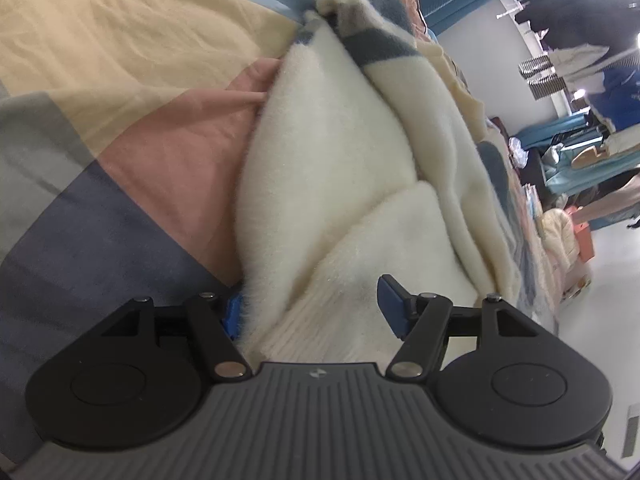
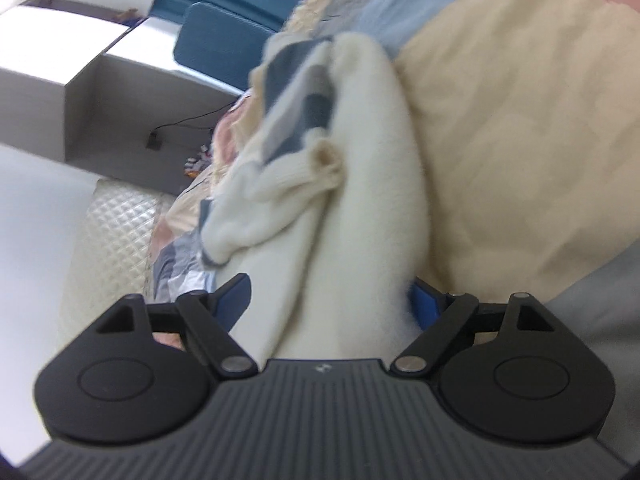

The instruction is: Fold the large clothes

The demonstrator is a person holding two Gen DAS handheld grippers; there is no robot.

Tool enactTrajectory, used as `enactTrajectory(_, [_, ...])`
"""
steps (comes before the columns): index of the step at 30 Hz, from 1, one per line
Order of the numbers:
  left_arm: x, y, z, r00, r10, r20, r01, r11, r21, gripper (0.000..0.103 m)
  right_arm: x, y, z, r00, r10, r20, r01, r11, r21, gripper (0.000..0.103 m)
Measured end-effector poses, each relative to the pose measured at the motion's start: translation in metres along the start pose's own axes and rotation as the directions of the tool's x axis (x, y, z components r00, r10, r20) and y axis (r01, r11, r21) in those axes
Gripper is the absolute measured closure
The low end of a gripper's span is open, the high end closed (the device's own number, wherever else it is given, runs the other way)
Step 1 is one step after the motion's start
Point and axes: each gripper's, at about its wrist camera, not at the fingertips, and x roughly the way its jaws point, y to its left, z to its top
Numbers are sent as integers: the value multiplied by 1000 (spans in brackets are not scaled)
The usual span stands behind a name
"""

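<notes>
A cream fuzzy sweater (image 1: 336,168) with grey-blue stripes lies bunched on a bed with a colour-block sheet (image 1: 120,80). My left gripper (image 1: 312,312) has its blue pads (image 1: 390,304) spread wide, with the sweater's ribbed hem lying between them. In the right wrist view the same sweater (image 2: 360,200) runs away from the camera in a long fold. My right gripper (image 2: 332,300) has its blue pads (image 2: 232,300) wide apart on either side of the fabric. The view is blurred.
The bed sheet (image 2: 500,120) has yellow, pink, grey and blue panels. In the left wrist view, hanging clothes (image 1: 580,20) and cluttered blue tables (image 1: 580,160) stand beyond the bed's right edge. In the right wrist view, a blue chair (image 2: 216,44) and white furniture (image 2: 80,80) stand left.
</notes>
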Motion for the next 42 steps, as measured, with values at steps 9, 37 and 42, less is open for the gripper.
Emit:
enactTrajectory(9, [5,-13,-6,998,55,3,-55,991,119,30,10,5,-1,998,58,-9,-58,998,-33,26])
enactTrajectory(37, [-68,-1,6,881,-448,151,451,893,17,82,-42,40,4,921,373,114,-335,906,-259,83])
enactTrajectory(42, [-106,-13,-3,846,-514,143,510,858,64,82,-77,63,1,908,403,116,-356,887,-293,83])
